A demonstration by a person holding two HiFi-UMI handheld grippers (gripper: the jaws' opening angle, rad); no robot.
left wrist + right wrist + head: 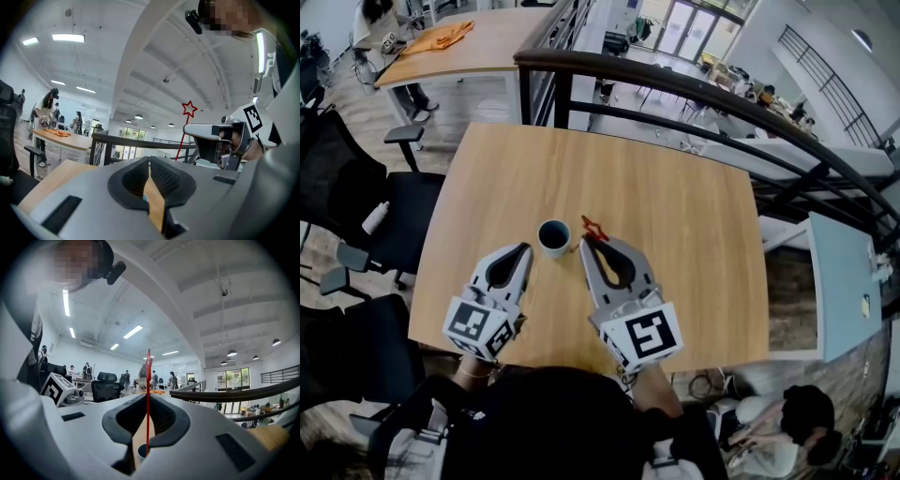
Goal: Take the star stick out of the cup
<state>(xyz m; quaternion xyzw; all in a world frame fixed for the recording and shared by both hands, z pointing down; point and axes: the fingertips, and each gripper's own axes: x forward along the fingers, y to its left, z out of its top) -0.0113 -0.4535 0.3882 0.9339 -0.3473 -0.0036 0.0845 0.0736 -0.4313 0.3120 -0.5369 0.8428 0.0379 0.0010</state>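
Right under the camera is the top of the person's head (567,412), and just past it are the two marker cubes, one on each gripper. Both grippers are over the near half of the wooden table (694,216), pointing away from the person.

The right gripper (589,246) has the star stick (593,228). Its own view shows the thin red shaft running straight up between the two pads, which are pinched on it. From the left gripper view the stick rises well above the right gripper, tilted a little, with the outline star at the top. The lower end of the shaft lines up with the cup's rim below the jaws. Can't really tell if the tip is inside the cup or just above it.

The cup (553,236) is a small round one, teal outside and dark inside. It stands upright on the table between the two gripper noses, with the left one near it and the right one just beside it. From the head view the red star shows just right of the cup, at the right gripper's tip.

The left gripper (525,249) is empty. Its pads are pressed together at the tips, and only a sliver of table and a bit of cup show through the gap lower down.

Further off there's a dark curved railing (694,94) past the far edge, black office chairs (394,216) to the left, and another table with an orange cloth (441,37) at far left.
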